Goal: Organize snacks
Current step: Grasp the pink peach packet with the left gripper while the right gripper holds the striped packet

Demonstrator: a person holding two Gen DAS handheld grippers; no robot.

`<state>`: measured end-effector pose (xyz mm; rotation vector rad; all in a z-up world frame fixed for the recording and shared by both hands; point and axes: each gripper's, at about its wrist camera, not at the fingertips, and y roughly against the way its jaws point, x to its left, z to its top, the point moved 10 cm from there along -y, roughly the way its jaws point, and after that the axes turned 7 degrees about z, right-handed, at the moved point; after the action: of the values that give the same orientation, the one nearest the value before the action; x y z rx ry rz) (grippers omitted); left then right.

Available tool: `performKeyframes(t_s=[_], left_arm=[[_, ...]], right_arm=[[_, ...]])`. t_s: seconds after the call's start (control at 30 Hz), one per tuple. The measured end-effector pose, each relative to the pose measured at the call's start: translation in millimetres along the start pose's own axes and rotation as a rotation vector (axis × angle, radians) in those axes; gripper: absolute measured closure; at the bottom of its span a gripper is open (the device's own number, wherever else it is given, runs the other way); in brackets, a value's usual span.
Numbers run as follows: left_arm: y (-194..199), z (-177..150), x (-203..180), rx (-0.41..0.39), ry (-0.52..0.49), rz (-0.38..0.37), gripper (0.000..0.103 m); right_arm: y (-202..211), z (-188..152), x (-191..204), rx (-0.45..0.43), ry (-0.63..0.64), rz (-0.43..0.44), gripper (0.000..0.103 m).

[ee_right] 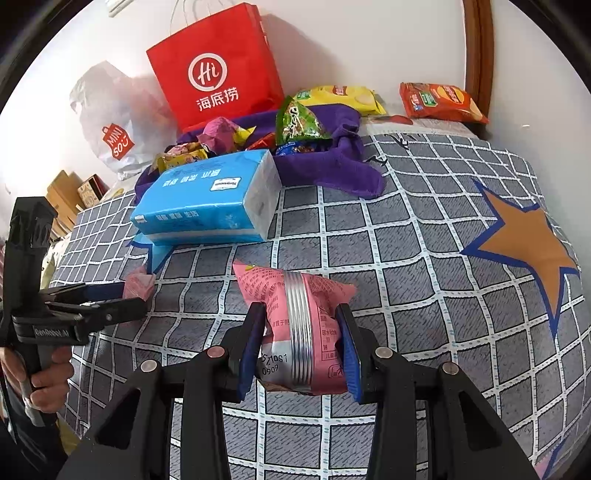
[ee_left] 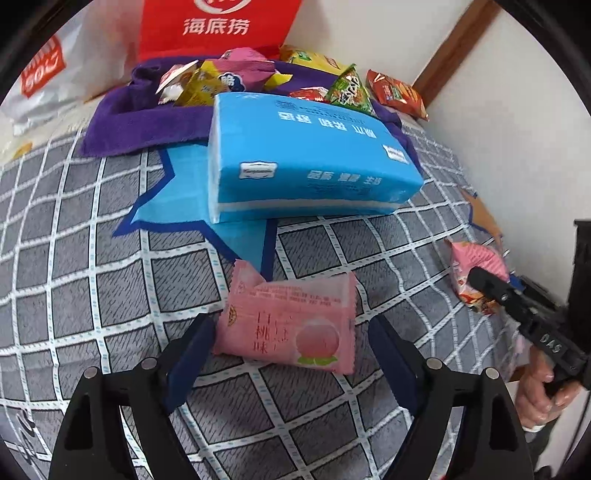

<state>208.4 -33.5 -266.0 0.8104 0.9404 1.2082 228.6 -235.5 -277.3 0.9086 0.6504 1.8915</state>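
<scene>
From the left wrist camera, the left gripper (ee_left: 291, 354) points down at a grey checked bedspread (ee_left: 92, 288) with its jaws spread wide. A pink peach-flavour snack packet (ee_left: 291, 325) lies flat on the cloth between the blue pads (ee_left: 192, 354), and neither pad presses on it. Just beyond sits a blue tissue pack (ee_left: 310, 158), resting partly on a blue star printed on the spread. Behind that, a purple towel (ee_left: 147, 125) carries a heap of small snacks (ee_left: 229, 77), with a green triangular packet (ee_left: 349, 92) and an orange crisp bag (ee_left: 397, 94) at its right end. A red paper bag (ee_left: 218, 26) stands against the wall. At the right edge the right gripper (ee_left: 480, 280) shows side-on, a hand (ee_left: 543, 391) on its handle, with a pink wrapper at its tip.

From the right wrist camera, the right gripper (ee_right: 301, 347) pinches a pink wrapped snack (ee_right: 295, 314) by its sides (the silver back seam faces the lens), held above the bedspread (ee_right: 406, 258). The tissue pack (ee_right: 210, 199) lies ahead and to the left, the towel (ee_right: 332, 162) with its snacks behind it. A yellow crisp bag (ee_right: 343, 98) and the orange crisp bag (ee_right: 439, 101) lie near the wall, beside the red paper bag (ee_right: 218, 70) and a white plastic bag (ee_right: 110, 125). At the left, the left gripper (ee_right: 136, 291) reaches the peach packet (ee_right: 140, 284).
</scene>
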Motion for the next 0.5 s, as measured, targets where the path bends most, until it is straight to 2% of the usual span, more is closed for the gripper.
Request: performKeyframes(t_s=[0.1, 0.23, 0.4, 0.5], left_arm=[[-4, 1, -3, -0.022, -0.044, 0.073, 0.019], [-11, -1, -11, -0.052, -0.136, 0.213, 0.017], [-10, 0, -10, -0.094, -0.122, 0.209, 0.019], [-8, 0, -8, -0.119, -0.115, 0.223, 0.03]], right_arm=[[-2, -1, 0, 0.003, -0.001, 0.003, 0.064], [-4, -3, -3, 0.009, -0.005, 0.011, 0.064], [-4, -5, -4, 0.007, -0.009, 0.018, 0.064], [-5, -5, -4, 0.006, -0.004, 0.017, 0.063]])
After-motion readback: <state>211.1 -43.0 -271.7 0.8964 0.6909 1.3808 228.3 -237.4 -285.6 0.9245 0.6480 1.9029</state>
